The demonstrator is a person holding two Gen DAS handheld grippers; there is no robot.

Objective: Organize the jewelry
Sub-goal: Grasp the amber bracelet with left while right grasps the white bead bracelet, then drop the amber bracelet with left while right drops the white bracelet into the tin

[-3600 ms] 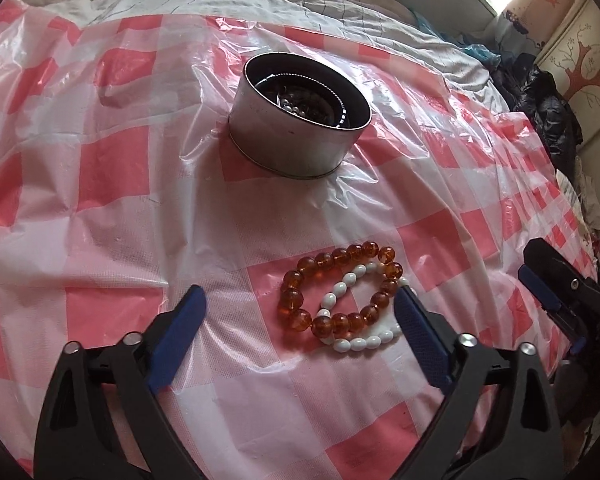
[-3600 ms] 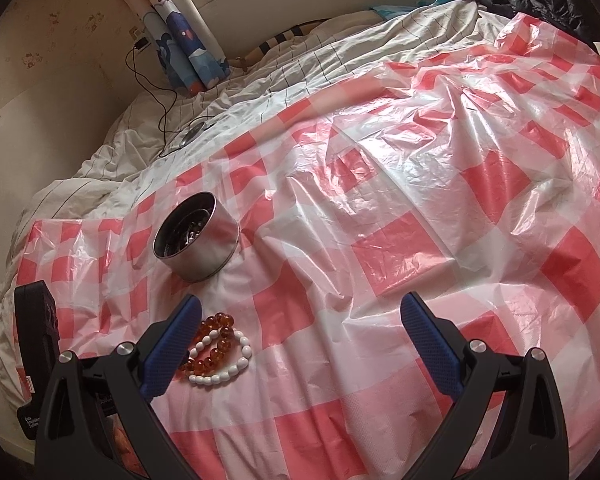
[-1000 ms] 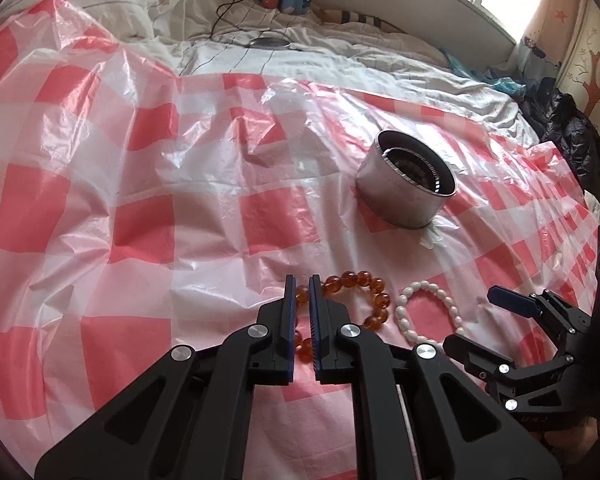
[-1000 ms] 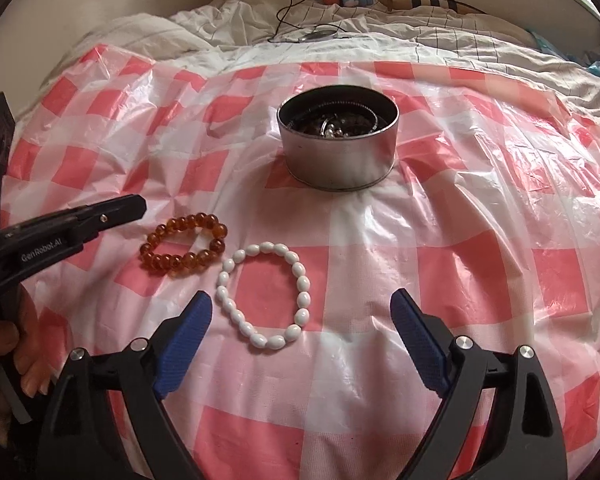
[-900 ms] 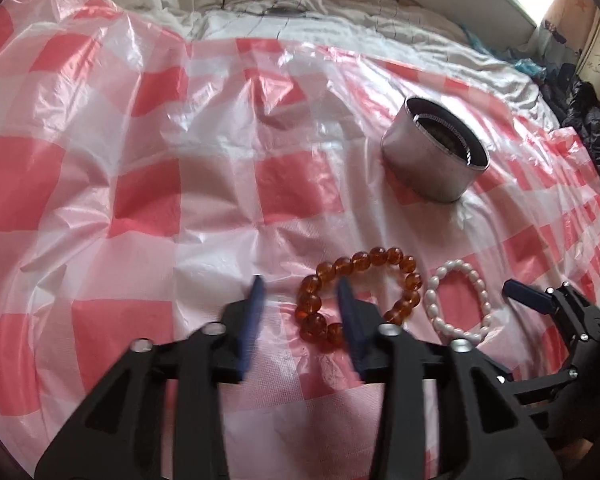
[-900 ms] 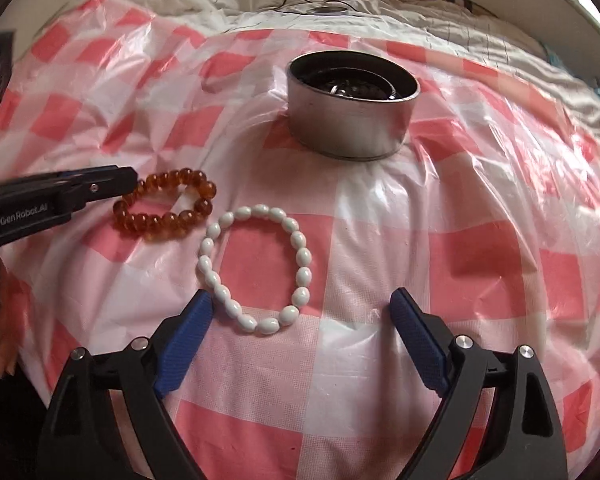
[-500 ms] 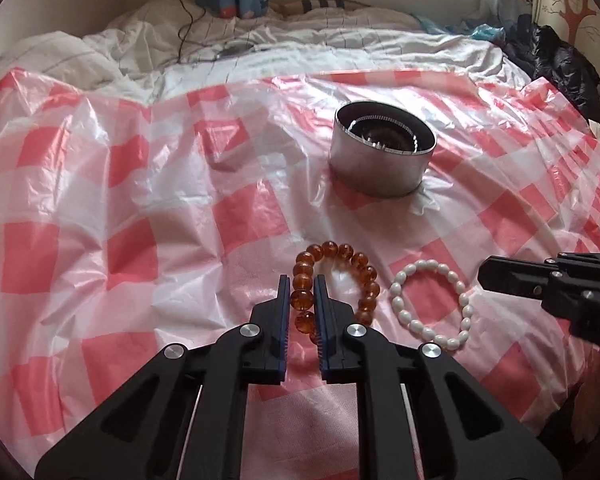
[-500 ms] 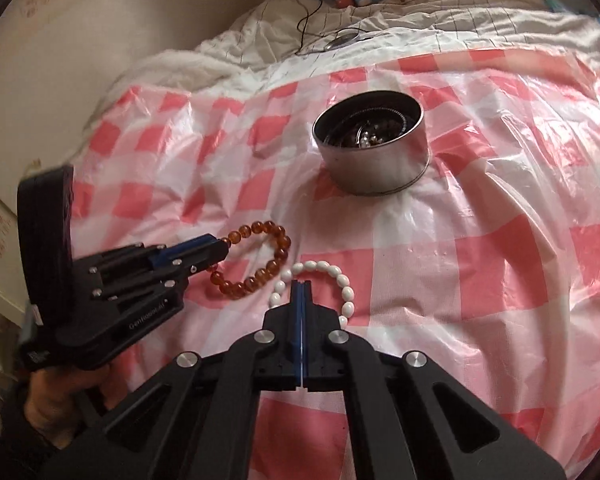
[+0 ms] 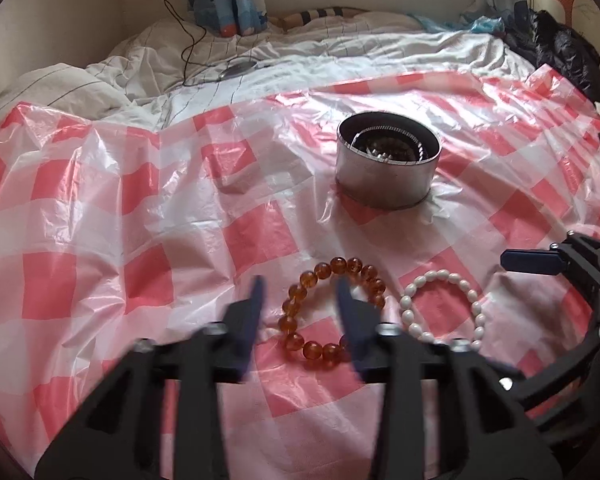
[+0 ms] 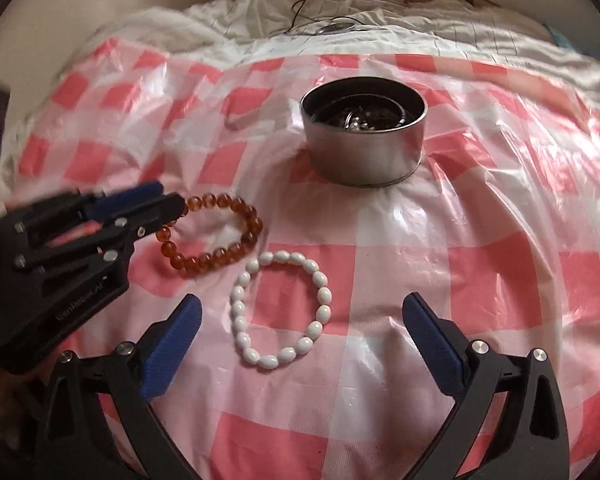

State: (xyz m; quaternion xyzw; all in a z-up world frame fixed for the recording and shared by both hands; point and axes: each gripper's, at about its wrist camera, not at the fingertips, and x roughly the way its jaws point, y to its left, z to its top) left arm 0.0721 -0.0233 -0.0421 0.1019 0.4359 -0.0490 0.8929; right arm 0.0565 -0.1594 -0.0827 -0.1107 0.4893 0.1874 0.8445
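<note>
A bed [image 9: 340, 52] covered in rumpled white bedding with thin dark lines carries a crinkled, translucent red-and-white checked plastic sheet [image 9: 140, 216] spread over its nearer part. On the sheet stand a round metal tin [image 9: 387, 178], open-topped with jewelry inside, and nearer the cameras an amber bead bracelet [image 9: 374, 282] and a white bead bracelet [image 9: 440, 276] lying flat just beside each other, apart from the tin. Beyond the sheet, a black cable [image 9: 188, 48] trails across the bedding to a small oval device [image 9: 238, 69].

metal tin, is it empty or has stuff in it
Not empty: the open-topped metal tin stands upright with dark and silvery jewelry visible inside; exactly which pieces, cannot tell.
</note>
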